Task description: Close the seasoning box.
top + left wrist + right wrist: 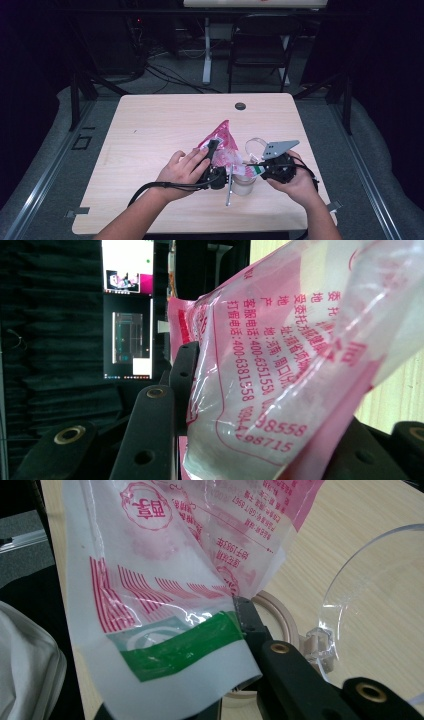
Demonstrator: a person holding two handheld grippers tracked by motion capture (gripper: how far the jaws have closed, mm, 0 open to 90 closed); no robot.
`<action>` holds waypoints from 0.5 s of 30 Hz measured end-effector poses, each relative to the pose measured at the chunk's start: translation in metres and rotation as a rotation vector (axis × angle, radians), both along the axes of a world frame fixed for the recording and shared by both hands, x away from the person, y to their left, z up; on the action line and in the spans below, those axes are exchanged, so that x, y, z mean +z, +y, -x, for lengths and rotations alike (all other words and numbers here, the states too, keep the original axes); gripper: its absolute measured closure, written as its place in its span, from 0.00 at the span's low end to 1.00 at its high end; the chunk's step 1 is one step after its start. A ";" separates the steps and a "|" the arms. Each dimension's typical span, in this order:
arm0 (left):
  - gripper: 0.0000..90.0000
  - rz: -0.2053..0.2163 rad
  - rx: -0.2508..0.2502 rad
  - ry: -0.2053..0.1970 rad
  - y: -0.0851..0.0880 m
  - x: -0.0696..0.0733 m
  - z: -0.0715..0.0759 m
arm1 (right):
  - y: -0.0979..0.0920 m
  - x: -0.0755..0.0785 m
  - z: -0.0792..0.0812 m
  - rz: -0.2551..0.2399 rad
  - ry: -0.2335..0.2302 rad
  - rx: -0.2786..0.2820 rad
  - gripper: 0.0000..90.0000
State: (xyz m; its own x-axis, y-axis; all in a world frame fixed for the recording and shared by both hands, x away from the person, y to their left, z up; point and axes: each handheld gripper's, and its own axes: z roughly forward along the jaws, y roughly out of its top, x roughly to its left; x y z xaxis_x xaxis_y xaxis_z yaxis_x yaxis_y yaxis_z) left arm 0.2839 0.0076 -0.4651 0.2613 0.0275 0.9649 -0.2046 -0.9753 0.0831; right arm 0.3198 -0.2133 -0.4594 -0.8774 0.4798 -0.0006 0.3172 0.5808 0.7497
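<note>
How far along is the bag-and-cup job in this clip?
Done: the cup stands open, its clear lid off behind it. In hand: both grippers, left and right, hold the pink bag, its mouth above the cup. Left: nothing visibly pours yet; the lid still goes on.

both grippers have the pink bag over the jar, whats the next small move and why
Probably tip the pink bag a little more so its open end pours into the jar. The left hand-held gripper clamps the printed end, the right hand-held gripper pinches the green-striped end right above the jar's mouth, and the clear lid lies aside.
</note>
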 end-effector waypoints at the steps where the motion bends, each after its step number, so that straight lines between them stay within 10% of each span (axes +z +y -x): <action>1: 0.73 0.003 -0.001 0.002 0.000 0.000 0.000 | 0.000 0.000 0.000 -0.001 0.000 0.001 1.00; 15: 0.73 0.020 0.019 0.019 0.004 -0.003 -0.001 | 0.001 0.002 0.001 -0.001 -0.007 0.000 1.00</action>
